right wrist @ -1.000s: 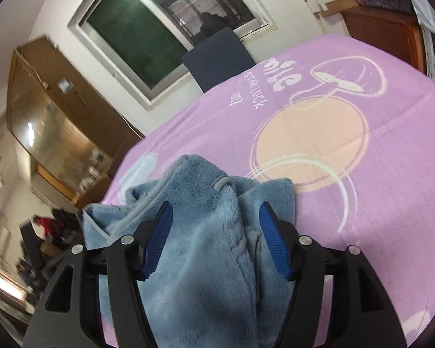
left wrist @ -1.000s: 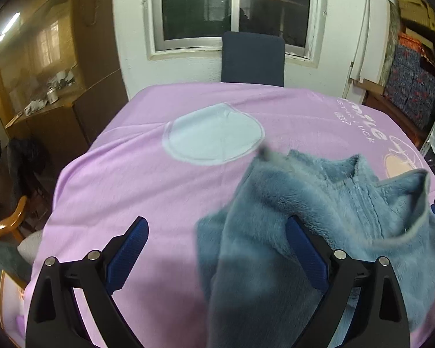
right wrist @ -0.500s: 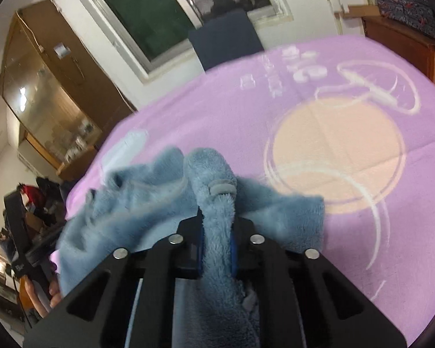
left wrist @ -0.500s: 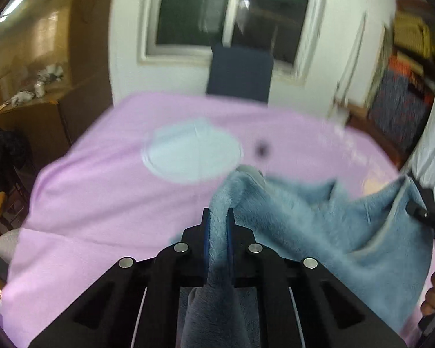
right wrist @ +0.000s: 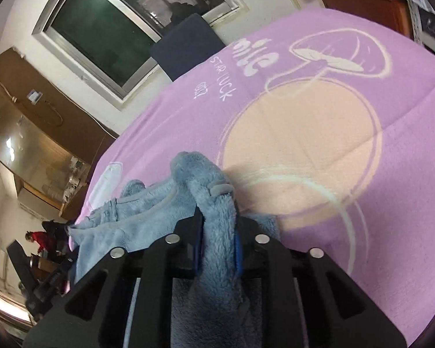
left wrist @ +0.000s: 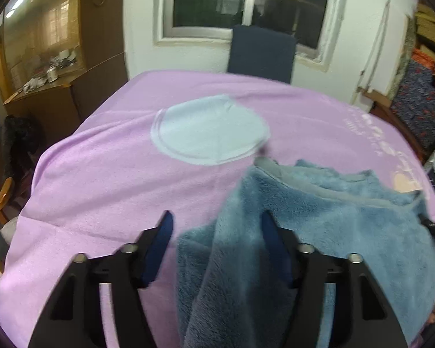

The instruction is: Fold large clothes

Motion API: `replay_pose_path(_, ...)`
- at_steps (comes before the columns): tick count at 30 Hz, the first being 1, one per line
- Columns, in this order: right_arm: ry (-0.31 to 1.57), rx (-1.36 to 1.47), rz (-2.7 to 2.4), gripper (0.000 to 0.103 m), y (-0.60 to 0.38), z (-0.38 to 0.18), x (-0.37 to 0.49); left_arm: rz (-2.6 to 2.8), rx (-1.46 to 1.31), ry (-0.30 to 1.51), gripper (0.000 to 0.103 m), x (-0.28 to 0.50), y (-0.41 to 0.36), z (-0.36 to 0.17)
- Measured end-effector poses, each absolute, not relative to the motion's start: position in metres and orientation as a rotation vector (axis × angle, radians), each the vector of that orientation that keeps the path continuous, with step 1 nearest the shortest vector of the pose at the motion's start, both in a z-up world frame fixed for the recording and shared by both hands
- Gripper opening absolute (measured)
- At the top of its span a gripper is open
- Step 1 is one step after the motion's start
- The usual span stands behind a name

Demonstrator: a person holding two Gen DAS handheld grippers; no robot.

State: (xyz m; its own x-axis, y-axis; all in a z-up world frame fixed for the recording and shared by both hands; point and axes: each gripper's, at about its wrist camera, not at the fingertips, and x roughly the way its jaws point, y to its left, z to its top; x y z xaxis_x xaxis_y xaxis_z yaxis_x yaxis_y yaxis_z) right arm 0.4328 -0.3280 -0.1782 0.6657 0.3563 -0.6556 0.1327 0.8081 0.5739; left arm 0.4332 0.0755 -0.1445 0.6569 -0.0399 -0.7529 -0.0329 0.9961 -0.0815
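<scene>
A blue-grey fleece garment [left wrist: 319, 226] lies bunched on the purple blanket [left wrist: 107, 174] near the front edge. My left gripper [left wrist: 216, 235] is open, its blue pads spread either side of a hanging fold of the fleece that passes between them. My right gripper [right wrist: 217, 237] is shut on a thick fold of the fleece garment [right wrist: 214, 203], which bulges up between the pads; the rest trails to the left in the right wrist view.
The blanket [right wrist: 319, 145] has a pale blue circle [left wrist: 208, 129], a peach circle [right wrist: 298, 150] and white lettering. A dark blue chair [left wrist: 259, 52] stands at the far edge under a window. A wooden cabinet [left wrist: 43, 66] is at left, shelves at right.
My left gripper, shut on the fleece half a second ago, has opened and let the fold go. My right gripper closed on the fleece within the last second and stays shut.
</scene>
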Motion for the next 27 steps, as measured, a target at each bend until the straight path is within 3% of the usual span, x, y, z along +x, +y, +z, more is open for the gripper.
replay_pose_path(5,0.768,0.626,0.119,0.019,-0.328,-0.157,0.417,0.016,-0.168,0.861,0.048,0.427,0.091,-0.145)
replay_pose_path(11,0.644,0.426,0.078,0.02,-0.295,-0.111,0.397,0.0,-0.112,0.733,0.048,0.4,0.071,-0.099)
replay_pose_path(12,0.636,0.376,0.045,0.025,-0.29,-0.106,0.396,-0.005,-0.093,0.72,0.051,0.397,0.064,-0.095)
replay_pose_path(13,0.642,0.303,-0.025,0.04,-0.285,-0.103,0.397,-0.014,-0.077,0.713,0.052,0.396,0.057,-0.093)
replay_pose_path(15,0.648,0.289,-0.088,0.051,-0.29,-0.107,0.4,-0.019,-0.068,0.729,0.054,0.397,0.048,-0.097)
replay_pose_path(17,0.695,0.421,-0.081,0.048,-0.312,-0.123,0.402,-0.06,-0.094,0.767,0.054,0.399,0.043,-0.106)
replay_pose_path(19,0.706,0.559,0.024,0.03,-0.324,-0.13,0.403,-0.113,-0.11,0.788,0.054,0.397,0.034,-0.109)
replay_pose_path(27,0.733,0.355,0.269,0.03,-0.222,-0.12,0.399,-0.168,0.008,0.824,0.056,0.397,-0.017,-0.136)
